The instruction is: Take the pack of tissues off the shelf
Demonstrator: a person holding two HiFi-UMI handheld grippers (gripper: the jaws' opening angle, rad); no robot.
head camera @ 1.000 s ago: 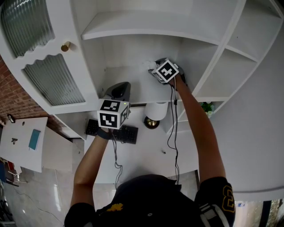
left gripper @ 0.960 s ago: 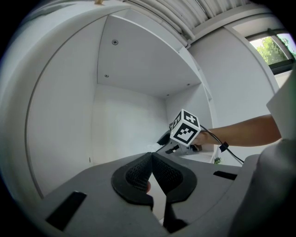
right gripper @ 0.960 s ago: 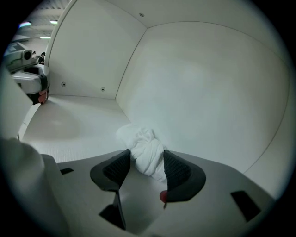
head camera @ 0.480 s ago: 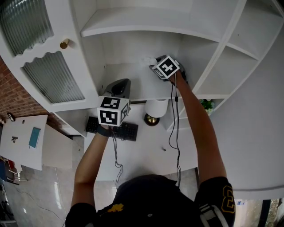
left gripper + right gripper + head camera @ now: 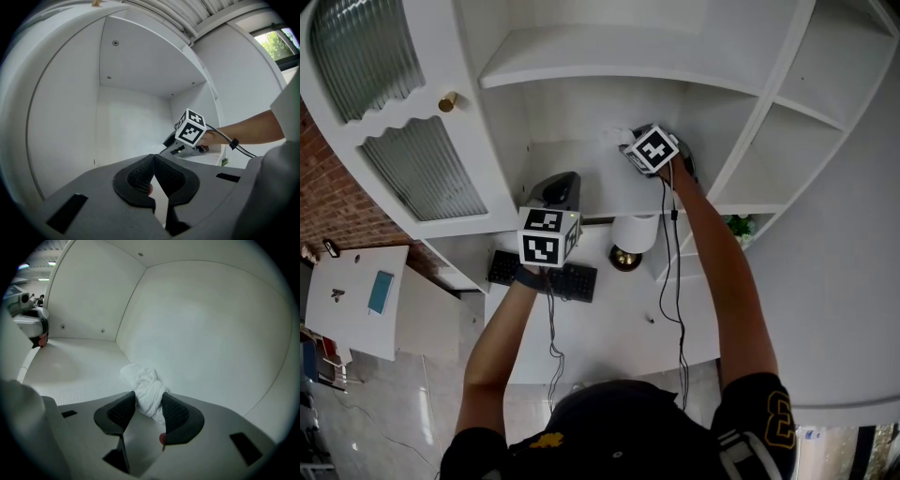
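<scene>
The tissues are a crumpled white wad [image 5: 147, 390] lying on the white shelf [image 5: 70, 366] close to its back wall. My right gripper [image 5: 148, 399] has just been closing its jaws, and both dark pads now press on the wad's sides. In the head view the same gripper [image 5: 628, 142] reaches deep into the shelf bay, with a bit of the white tissues [image 5: 614, 137] showing at its tip. At the shelf's front edge my left gripper [image 5: 553, 192] points level into the bay. Its jaws [image 5: 153, 161] meet at the tips with nothing between them.
Another shelf board [image 5: 609, 56] hangs above the bay, and side compartments [image 5: 769, 169] lie to the right. A cupboard door with ribbed glass [image 5: 412, 169] and a brass knob [image 5: 447, 101] stands at left. Below are a keyboard [image 5: 546, 274], a lamp [image 5: 630, 234] and a small plant [image 5: 737, 228].
The head view has shifted slightly. Both grippers stay where they were, the right one deep in the bay and the left at the shelf's front.
</scene>
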